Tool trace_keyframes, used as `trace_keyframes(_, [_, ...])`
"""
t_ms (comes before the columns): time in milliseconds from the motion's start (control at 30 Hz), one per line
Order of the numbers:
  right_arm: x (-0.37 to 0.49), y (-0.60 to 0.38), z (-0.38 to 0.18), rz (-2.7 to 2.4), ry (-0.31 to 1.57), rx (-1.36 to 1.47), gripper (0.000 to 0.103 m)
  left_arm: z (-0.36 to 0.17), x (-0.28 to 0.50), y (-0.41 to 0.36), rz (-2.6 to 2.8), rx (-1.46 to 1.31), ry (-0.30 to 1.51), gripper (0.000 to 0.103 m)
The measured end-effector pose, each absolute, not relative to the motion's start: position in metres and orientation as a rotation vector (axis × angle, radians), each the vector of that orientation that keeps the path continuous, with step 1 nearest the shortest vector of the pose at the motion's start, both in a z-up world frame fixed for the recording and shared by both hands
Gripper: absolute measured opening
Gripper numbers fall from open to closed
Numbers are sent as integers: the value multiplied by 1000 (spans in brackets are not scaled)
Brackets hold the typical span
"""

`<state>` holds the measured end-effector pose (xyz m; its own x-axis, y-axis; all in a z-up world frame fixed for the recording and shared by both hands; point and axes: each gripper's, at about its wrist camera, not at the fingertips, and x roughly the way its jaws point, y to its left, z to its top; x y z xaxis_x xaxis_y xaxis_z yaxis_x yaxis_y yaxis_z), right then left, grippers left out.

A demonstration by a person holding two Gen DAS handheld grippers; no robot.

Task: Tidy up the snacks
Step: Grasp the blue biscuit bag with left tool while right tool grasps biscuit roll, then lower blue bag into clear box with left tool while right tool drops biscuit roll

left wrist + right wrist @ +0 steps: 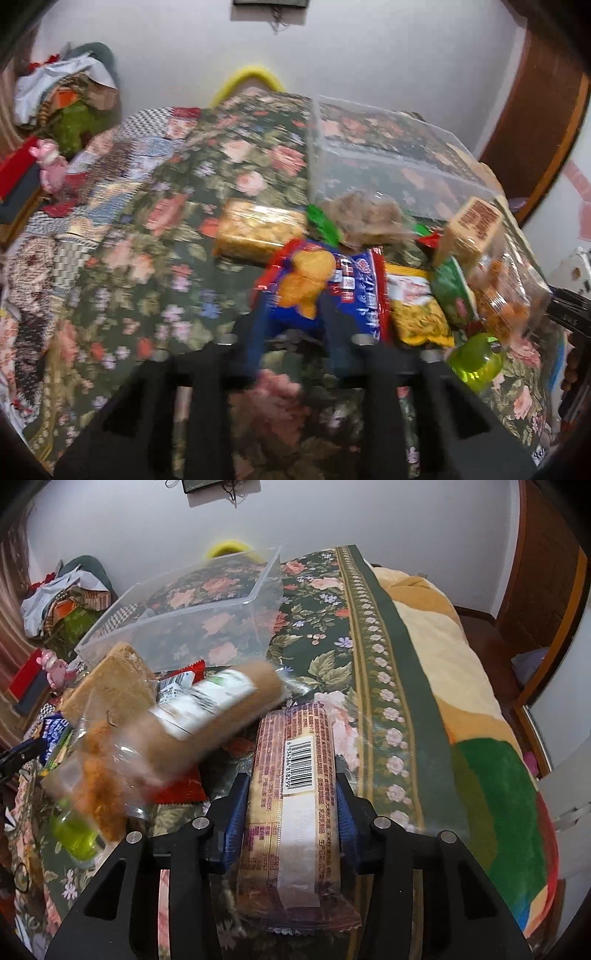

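Observation:
My left gripper (295, 321) is shut on a blue and red snack bag (325, 284) showing orange chips, held just above the floral cloth. My right gripper (291, 801) is shut on a long clear-wrapped biscuit pack (295, 794) with a barcode, lengthwise between the blue pads (236, 805). A clear plastic bin (369, 155) stands behind the snack pile; it also shows in the right wrist view (192, 605). A brown roll-shaped pack (207, 716) with a white label is blurred beside my right gripper.
Loose snacks lie before the bin: a yellow cracker pack (255, 229), a yellow bag (417, 310), a green bag (450, 291), a boxed pack (472, 225). A green jelly cup (476, 362) sits nearby. A blanket (461, 664) covers the bed's right side. Clutter (62, 103) lies left.

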<state>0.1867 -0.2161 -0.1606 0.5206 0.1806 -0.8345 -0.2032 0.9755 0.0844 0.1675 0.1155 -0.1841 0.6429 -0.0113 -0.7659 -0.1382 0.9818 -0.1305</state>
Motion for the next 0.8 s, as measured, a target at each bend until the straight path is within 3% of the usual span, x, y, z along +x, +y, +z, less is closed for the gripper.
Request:
trace_keyframes(133, [183,-222,-154,238,984,-1,40,-181,166,127,47,-257,889,19])
trace_keyframes(167, [182,-223,-152,238,980,2,40,-181,167,128,41,-270,897,24])
trace_keyframes(233, [180,-223,-150,238,972,2,40,-181,169,128,32,-290,910,58])
trace_keyframes(267, [179,-223,-149,237,968,-2,40,-180,170,128,36,-297,910,86])
trace_keyframes(300, [177,-223,-148,236,964,-5,40,-180,170,128,38,-304,894,95])
trace_keyframes(733, [177,-229,-141,219,946,-17,40,-233,214,110,48,-218,1036,97])
trace_keyframes(800, [177,-229,-142,221,946,-18,40,-234,212,110,54,-209,1022,90])
